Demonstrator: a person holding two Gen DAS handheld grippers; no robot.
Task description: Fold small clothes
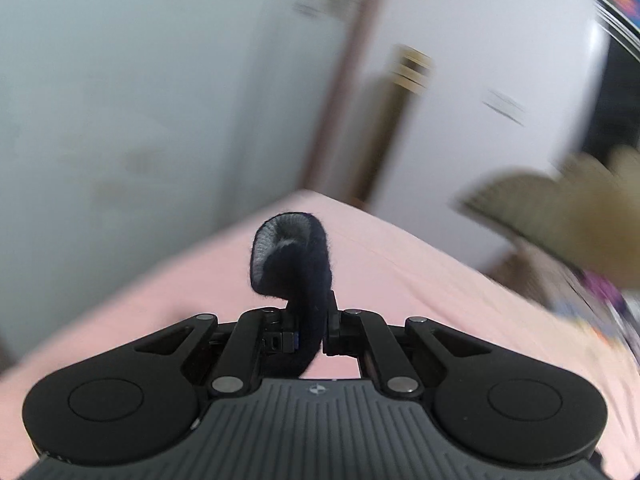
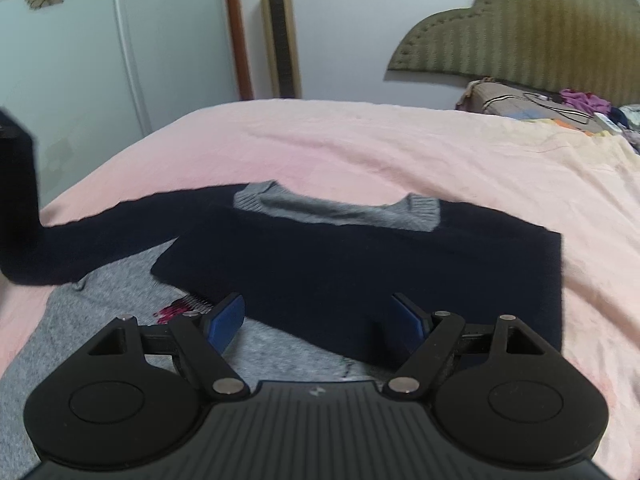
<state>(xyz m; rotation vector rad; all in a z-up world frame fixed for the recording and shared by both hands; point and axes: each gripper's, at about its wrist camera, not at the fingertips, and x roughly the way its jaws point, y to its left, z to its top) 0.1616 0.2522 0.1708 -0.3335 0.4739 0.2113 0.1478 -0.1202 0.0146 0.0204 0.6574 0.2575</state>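
The left gripper [image 1: 310,330] pinches the dark sleeve cuff [image 1: 288,258] tight. The right gripper [image 2: 318,322] is wide open and holds nothing, just above the near part of the small dark sweater [image 2: 360,256] on the pink bed [image 2: 360,140]. The cuff could slip out if the sleeve gets tugged hard. The left view is blurry, so the far wall and headboard [image 1: 560,216] are hard to see.

a: the sweater [image 2: 360,264], it is dark knit wool cloth, fuzzy and matt, with a grey ribbed collar [image 2: 336,208]?
b: yes. the bed sheet [image 2: 360,148] is pink soft cloth, little wrinkled. the right hand-held gripper [image 2: 326,320] is black matt plastic, with metal pins and blue smooth pads [image 2: 226,322].
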